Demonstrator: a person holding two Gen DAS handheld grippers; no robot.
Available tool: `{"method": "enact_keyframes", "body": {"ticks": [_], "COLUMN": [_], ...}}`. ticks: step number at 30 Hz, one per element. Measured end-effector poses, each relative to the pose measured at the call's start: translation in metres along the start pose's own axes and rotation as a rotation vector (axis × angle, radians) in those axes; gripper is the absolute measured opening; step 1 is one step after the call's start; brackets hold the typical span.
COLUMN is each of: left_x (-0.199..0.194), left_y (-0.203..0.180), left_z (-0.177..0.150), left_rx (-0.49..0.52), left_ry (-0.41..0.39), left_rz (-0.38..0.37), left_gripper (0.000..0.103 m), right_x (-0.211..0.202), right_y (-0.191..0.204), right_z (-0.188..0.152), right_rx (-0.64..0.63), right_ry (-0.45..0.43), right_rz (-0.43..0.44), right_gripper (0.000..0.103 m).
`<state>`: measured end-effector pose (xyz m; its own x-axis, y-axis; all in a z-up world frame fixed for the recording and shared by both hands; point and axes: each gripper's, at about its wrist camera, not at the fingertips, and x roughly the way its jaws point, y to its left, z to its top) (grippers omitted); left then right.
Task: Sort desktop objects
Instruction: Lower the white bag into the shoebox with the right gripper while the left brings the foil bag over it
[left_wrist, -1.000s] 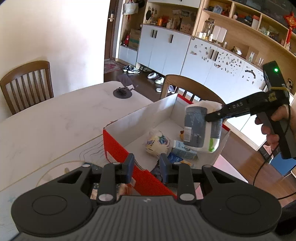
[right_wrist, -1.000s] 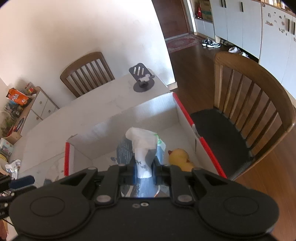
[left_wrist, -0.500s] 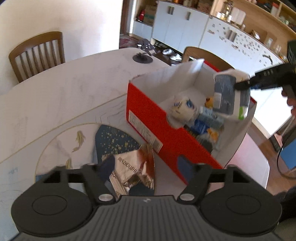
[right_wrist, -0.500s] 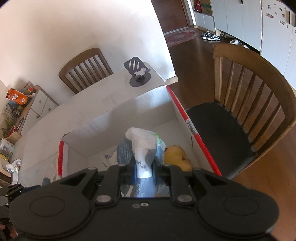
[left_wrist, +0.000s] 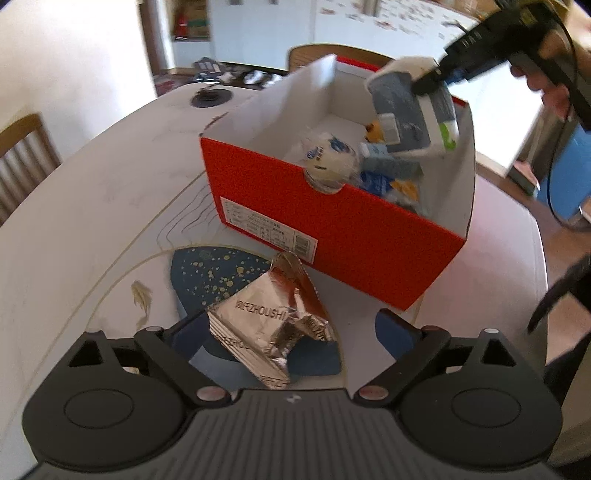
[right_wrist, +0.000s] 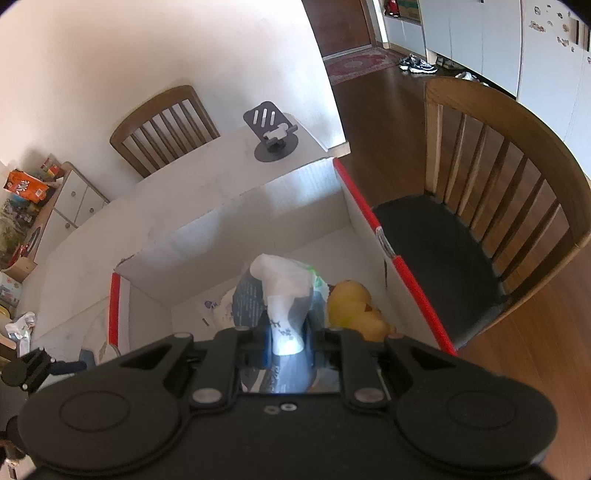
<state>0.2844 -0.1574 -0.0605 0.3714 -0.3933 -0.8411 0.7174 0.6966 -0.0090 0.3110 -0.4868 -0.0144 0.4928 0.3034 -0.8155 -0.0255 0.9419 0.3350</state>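
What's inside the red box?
Inside the red box lie a white round packet, a yellow rubber duck and blue packets. The wipes pack hanging above and the near wall hide whatever else lies on the bottom.

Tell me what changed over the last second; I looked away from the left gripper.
The left gripper came down to the foil packet, its jaws opening around it, not gripping. The right gripper kept the wipes pack clamped over the red box.
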Motion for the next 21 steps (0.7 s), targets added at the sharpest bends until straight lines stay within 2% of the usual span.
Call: {"method": "enact_keyframes", "body": {"ticks": [8,14,19,21], "left_x": [0.016,0.032,0.046,0.049], "left_y": [0.022,0.022,0.024,0.025], "left_z": [0.007,0.007,0.005,0.003], "left_rx": [0.173,0.33,0.359,0.355], "left_ry": [0.018,0.055,0.066,0.067], "left_rz": [-0.055,-0.103,-0.136,-0.157], "left_gripper": [0.097,0.097,0.094,0.086], "right_x": [0.007,0.012,0.017,0.019], "right_y": [0.009,0.014,0.016,0.016], "right_z": [-0.002,-0.002,-0.002,-0.002], "right_rx": [0.004,0.006,0.014,0.016], "right_ry": [0.015,0.028,0.038,0.042], "right_rz": [-0.035,-0.061,-0.079,-0.083], "right_gripper": [0.016,0.016,0.016,0.016]}}
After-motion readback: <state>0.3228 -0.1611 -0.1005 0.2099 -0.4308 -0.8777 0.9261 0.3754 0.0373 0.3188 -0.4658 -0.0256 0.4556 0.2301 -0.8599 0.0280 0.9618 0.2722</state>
